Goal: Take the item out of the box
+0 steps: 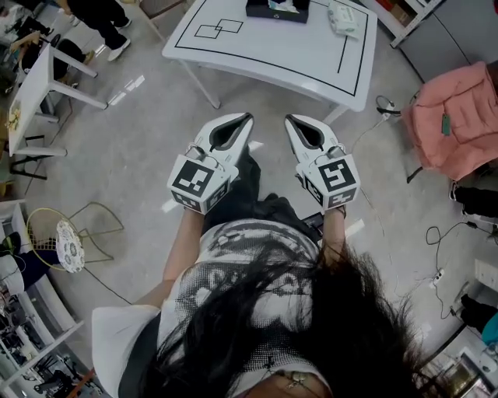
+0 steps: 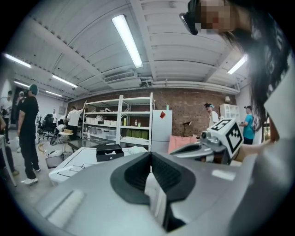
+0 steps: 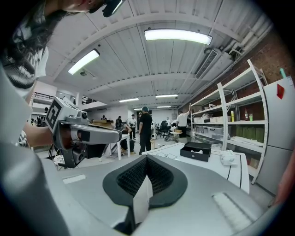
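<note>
A black open box (image 1: 277, 8) stands at the far edge of a white table (image 1: 257, 47) with black lines marked on it. Beside the box lies a white item (image 1: 342, 19). My left gripper (image 1: 248, 117) and right gripper (image 1: 289, 118) are held side by side over the floor, short of the table's near edge. Both are shut with nothing between the jaws. In the left gripper view the box (image 2: 109, 152) lies ahead to the left, with the right gripper's marker cube (image 2: 229, 134) at the right. The right gripper view has the box (image 3: 196, 150) and white item (image 3: 228, 157) ahead on the right.
A pink cloth (image 1: 455, 116) hangs over a chair at the right. Another white table (image 1: 31, 85) stands at the left, a wire stand (image 1: 70, 241) below it. Cables (image 1: 447, 233) lie on the floor. People (image 3: 144, 129) stand farther back near metal shelves (image 2: 122, 122).
</note>
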A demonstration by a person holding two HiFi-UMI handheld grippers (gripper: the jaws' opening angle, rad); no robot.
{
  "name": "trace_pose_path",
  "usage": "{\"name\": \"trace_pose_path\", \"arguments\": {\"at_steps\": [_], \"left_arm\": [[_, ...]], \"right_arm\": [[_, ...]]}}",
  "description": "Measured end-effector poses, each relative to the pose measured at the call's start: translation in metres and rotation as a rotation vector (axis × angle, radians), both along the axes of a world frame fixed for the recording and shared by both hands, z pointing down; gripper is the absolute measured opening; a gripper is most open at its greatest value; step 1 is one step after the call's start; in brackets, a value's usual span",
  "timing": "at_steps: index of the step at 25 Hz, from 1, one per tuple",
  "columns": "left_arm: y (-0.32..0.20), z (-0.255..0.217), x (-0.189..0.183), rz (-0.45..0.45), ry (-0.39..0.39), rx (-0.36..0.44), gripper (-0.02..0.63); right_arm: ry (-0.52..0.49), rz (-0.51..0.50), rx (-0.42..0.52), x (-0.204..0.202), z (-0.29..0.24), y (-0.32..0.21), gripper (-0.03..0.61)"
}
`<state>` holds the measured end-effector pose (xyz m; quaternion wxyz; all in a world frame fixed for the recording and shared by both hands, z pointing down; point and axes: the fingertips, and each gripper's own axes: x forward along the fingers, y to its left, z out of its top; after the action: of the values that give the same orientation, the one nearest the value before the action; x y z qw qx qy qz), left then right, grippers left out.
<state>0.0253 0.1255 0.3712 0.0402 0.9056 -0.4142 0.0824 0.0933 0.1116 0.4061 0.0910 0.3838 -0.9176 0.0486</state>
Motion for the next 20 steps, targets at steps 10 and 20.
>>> {"name": "trace_pose_path", "arguments": {"at_steps": [10,20], "left_arm": [[-0.106,0.007,-0.023,0.054,0.031,-0.044,0.000],[-0.215,0.000,-0.067,0.134,0.039,-0.045,0.000]], "right_arm": [[0.042,0.045,-0.044,-0.024,0.007,-0.101,0.006],[0.067,0.120,-0.064,-0.065,0.003,-0.208,0.006]]}}
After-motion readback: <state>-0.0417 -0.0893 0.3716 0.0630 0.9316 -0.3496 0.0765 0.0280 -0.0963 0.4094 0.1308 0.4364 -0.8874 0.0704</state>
